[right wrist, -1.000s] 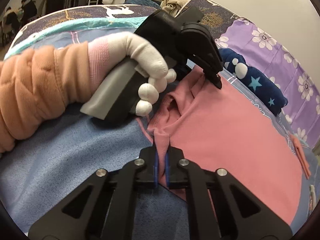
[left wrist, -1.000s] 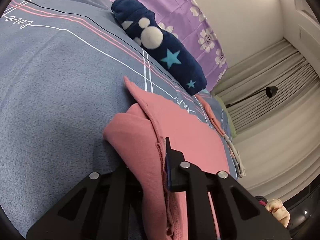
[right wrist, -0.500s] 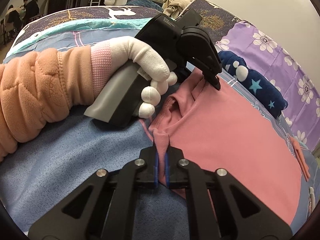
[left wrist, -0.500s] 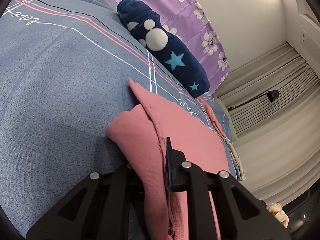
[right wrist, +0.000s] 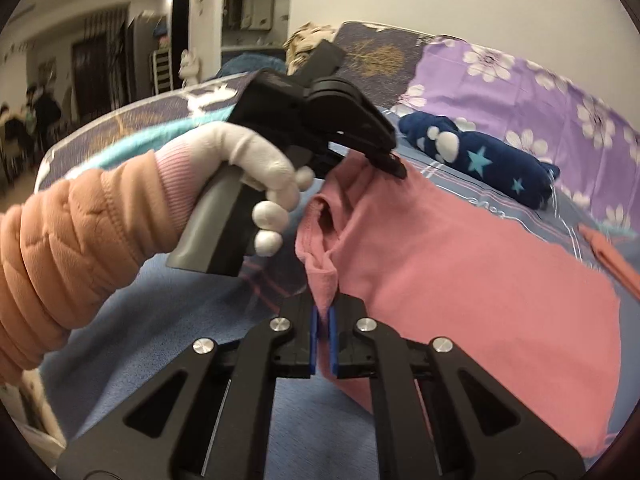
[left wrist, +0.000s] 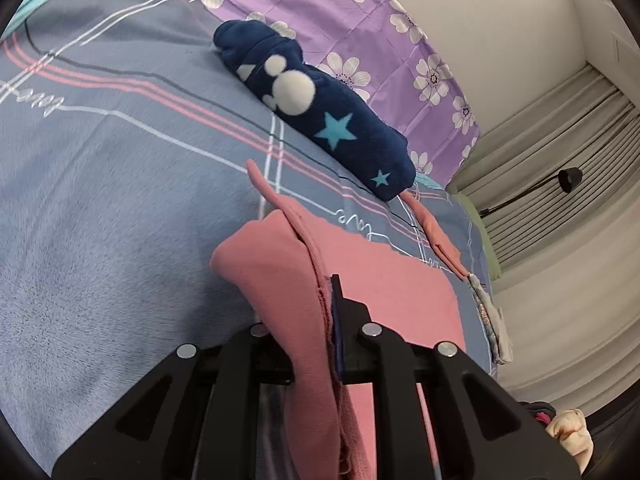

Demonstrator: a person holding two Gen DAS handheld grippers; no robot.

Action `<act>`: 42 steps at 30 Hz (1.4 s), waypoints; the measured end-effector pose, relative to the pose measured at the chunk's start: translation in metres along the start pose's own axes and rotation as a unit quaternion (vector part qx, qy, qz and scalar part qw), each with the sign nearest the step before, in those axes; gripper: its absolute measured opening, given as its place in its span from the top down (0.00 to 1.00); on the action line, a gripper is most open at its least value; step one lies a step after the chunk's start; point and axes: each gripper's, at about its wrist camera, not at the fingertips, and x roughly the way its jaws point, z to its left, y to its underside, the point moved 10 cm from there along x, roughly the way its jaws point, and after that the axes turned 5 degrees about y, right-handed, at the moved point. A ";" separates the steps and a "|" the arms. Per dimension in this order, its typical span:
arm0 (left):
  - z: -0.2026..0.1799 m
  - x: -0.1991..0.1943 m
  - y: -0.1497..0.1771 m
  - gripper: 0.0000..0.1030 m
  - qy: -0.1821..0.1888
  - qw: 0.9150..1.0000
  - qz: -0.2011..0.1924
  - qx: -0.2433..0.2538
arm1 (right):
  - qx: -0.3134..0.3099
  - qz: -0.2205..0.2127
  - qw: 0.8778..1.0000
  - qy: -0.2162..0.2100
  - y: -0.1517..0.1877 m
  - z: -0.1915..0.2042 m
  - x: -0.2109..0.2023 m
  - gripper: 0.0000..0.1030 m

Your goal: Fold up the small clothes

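A pink garment (right wrist: 460, 264) lies spread on the blue-grey bedspread (left wrist: 100, 184). My right gripper (right wrist: 324, 312) is shut on a bunched corner of its near top edge and holds it raised. My left gripper (left wrist: 326, 304) is shut on the far top corner of the pink garment (left wrist: 280, 272), whose cloth drapes over the left finger. In the right wrist view the left gripper (right wrist: 394, 166) shows held in a white-gloved hand, pinching that corner above the bed. The top edge sags between the two grips.
A rolled navy blanket (left wrist: 320, 116) with stars and white dots lies at the far side against a purple flowered sheet (left wrist: 360, 20). A thin orange-pink cloth (left wrist: 436, 236) lies beyond the garment. Curtains and a lamp (left wrist: 568, 178) stand to the right.
Both grippers have lifted the garment's top edge higher off the bed. The left gripper has risen and tilted; more of the room shows behind it in the right wrist view.
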 end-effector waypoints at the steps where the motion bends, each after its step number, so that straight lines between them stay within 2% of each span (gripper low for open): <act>1: -0.005 0.002 -0.001 0.88 -0.006 1.000 0.002 0.002 | 0.008 -0.002 1.000 -0.002 -0.001 -0.004 -0.003 0.96; 9: -0.051 0.018 -0.007 0.88 -0.048 0.998 0.003 0.048 | 0.075 -0.026 0.997 -0.021 0.002 -0.044 -0.030 0.96; 16: -0.090 0.043 -0.006 0.88 -0.063 0.996 0.002 0.066 | 0.155 -0.035 0.986 -0.039 0.016 -0.100 -0.055 0.96; 26: -0.156 0.113 0.016 0.88 -0.082 0.989 0.046 0.115 | 0.244 -0.050 0.968 -0.029 0.054 -0.179 -0.089 0.96; 35: -0.199 0.170 0.038 0.88 -0.090 0.981 0.083 0.152 | 0.303 -0.060 0.951 -0.011 0.083 -0.231 -0.109 0.96; 42: -0.220 0.206 0.057 0.88 -0.097 0.974 0.109 0.175 | 0.335 -0.059 0.940 -0.002 0.103 -0.255 -0.116 0.96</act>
